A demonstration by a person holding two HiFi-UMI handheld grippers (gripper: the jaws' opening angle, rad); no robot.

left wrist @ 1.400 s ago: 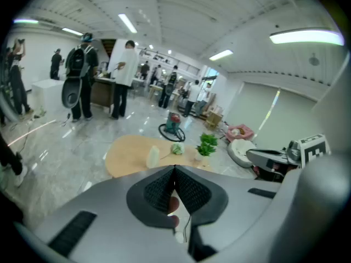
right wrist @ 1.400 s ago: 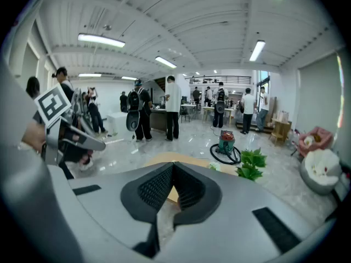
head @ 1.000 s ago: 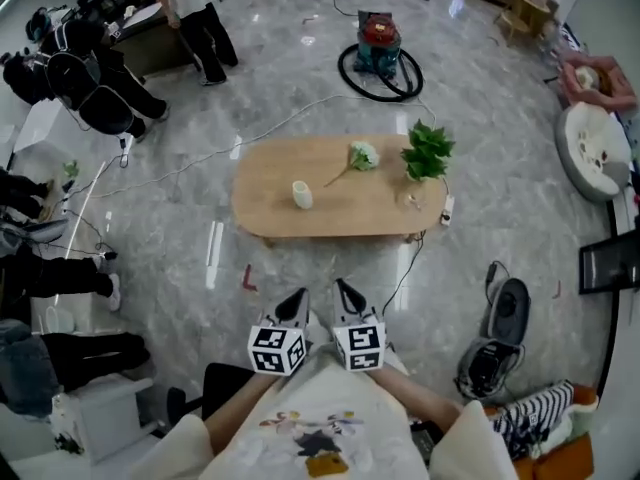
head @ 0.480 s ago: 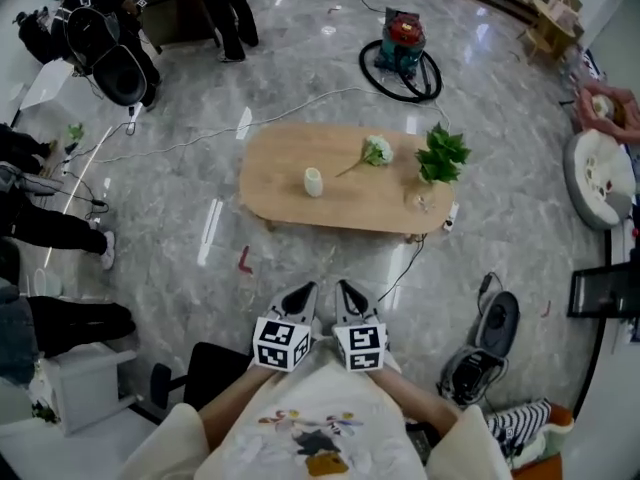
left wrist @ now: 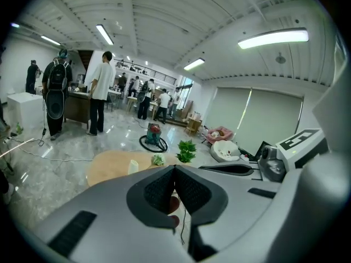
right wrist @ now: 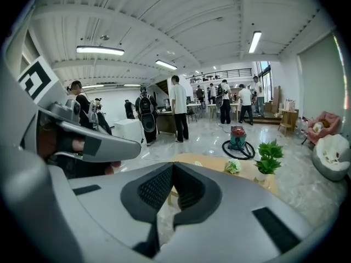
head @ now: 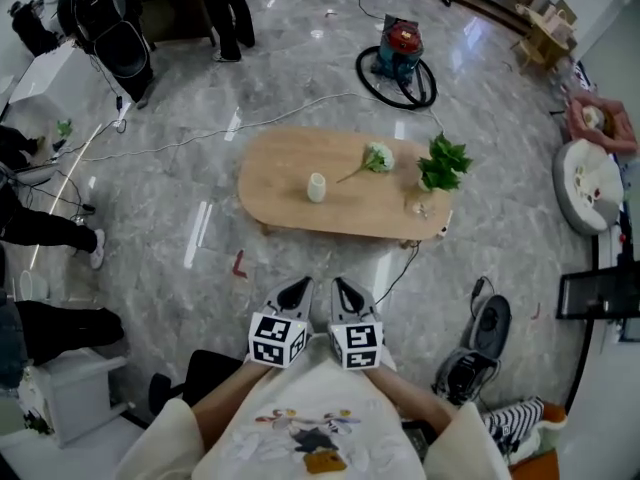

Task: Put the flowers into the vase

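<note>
A pale flower (head: 375,157) with a thin stem lies flat on the oval wooden table (head: 270,173), right of centre. The table stands on a glossy grey marble floor (head: 180,248). The small cream vase (head: 317,187) stands upright near the stem's end; its inside is too small to make out. A leafy plant (head: 441,161) sits at the table's right end. The left gripper (head: 297,290) and right gripper (head: 343,290) hover well short of the table, jaws closed and empty.

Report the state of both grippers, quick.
Left gripper: closed, holding nothing.
Right gripper: closed, holding nothing.
</note>
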